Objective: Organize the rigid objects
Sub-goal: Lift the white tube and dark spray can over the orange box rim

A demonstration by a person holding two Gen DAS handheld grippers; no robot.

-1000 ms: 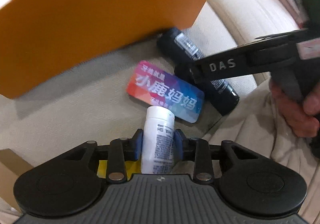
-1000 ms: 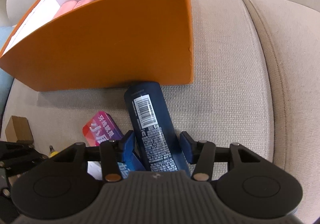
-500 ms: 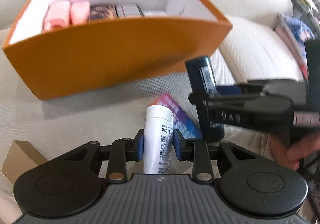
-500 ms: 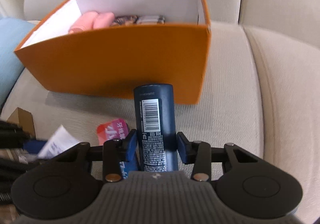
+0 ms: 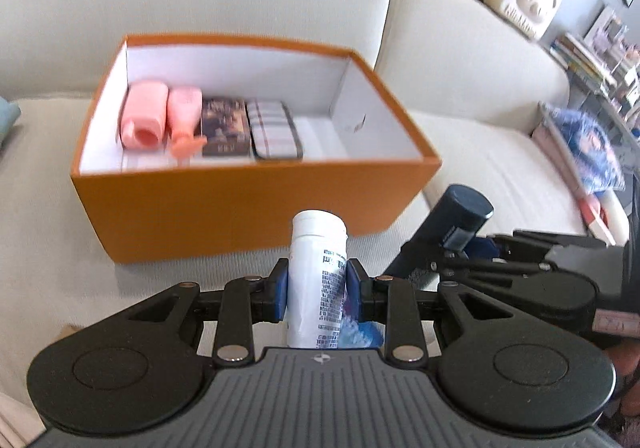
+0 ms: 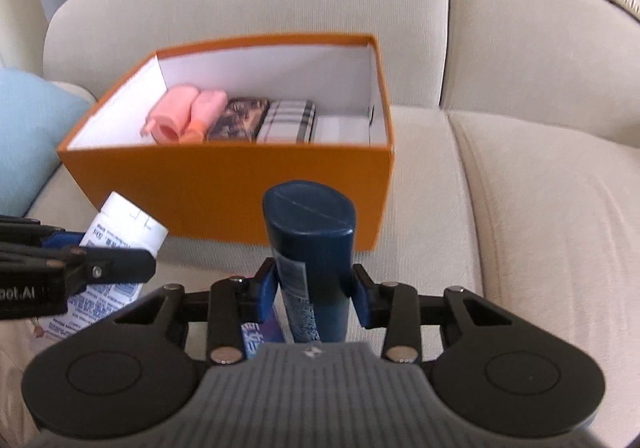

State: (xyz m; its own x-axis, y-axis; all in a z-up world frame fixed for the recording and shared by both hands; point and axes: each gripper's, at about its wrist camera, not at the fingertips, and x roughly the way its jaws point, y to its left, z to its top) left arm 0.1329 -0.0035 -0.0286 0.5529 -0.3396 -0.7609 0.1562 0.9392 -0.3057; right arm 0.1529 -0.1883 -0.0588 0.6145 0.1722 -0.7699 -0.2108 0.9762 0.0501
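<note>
Only the left view shows shelves of books (image 5: 600,59) far right; only the right view shows a blue cushion (image 6: 24,143). The left gripper (image 5: 316,284) clamps a white bottle (image 5: 318,276). The right gripper (image 6: 314,288), its jaws just closing, clamps a dark bottle (image 6: 312,248). Both tilt down, with the box (image 6: 240,183) ahead.

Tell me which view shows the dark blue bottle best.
The right wrist view: the dark blue bottle stands centred between the right gripper pads, cap and label visible. The left wrist view catches it only obliquely, at the right, partly hidden.
</note>
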